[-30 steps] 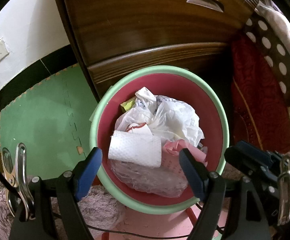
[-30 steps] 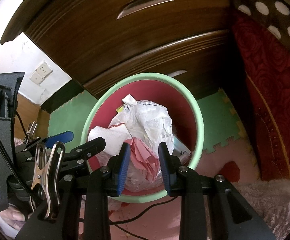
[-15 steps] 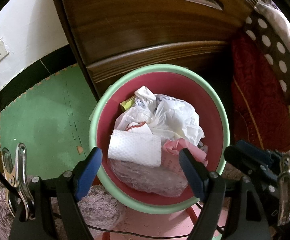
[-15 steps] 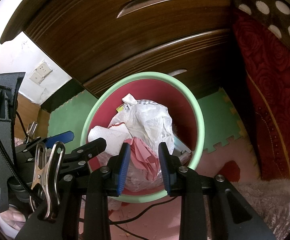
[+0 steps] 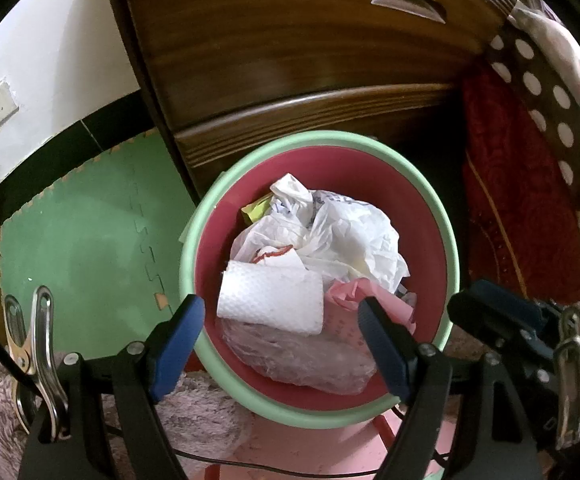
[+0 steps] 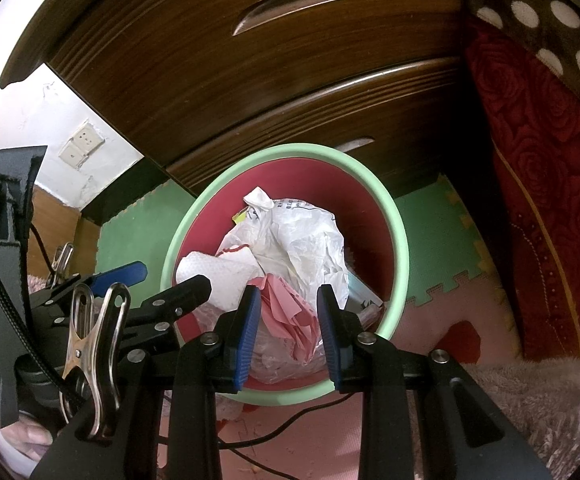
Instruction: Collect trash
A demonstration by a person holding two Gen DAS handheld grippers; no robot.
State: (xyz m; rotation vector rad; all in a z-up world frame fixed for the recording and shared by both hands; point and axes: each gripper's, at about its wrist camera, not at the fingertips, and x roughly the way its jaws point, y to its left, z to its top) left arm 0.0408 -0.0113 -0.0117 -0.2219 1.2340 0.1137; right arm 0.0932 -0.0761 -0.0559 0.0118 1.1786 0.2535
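A red bin with a green rim (image 5: pixel 317 138) (image 6: pixel 286 150) stands on the floor against a wooden dresser. It is heaped with trash: a crumpled white plastic bag (image 5: pixel 349 236) (image 6: pixel 301 240), a white paper towel (image 5: pixel 270 300) (image 6: pixel 218 268), crumpled pink paper (image 5: pixel 345 292) (image 6: pixel 286 312) and a clear plastic bag (image 5: pixel 290 352) underneath. My left gripper (image 5: pixel 280 306) (image 6: pixel 162 280) hovers over the bin's near side, open wide and empty. My right gripper (image 6: pixel 288 292) (image 5: pixel 485 304) hangs beside it above the near rim, jaws partly apart, holding nothing.
The dark wooden dresser (image 5: pixel 290 60) with drawer handles rises just behind the bin. Green foam mat (image 5: pixel 82 248) lies left, red patterned fabric (image 5: pixel 509 208) hangs right. A fluffy pinkish rug (image 5: pixel 194 420) and a black cable (image 6: pixel 282 428) lie near the bin's front.
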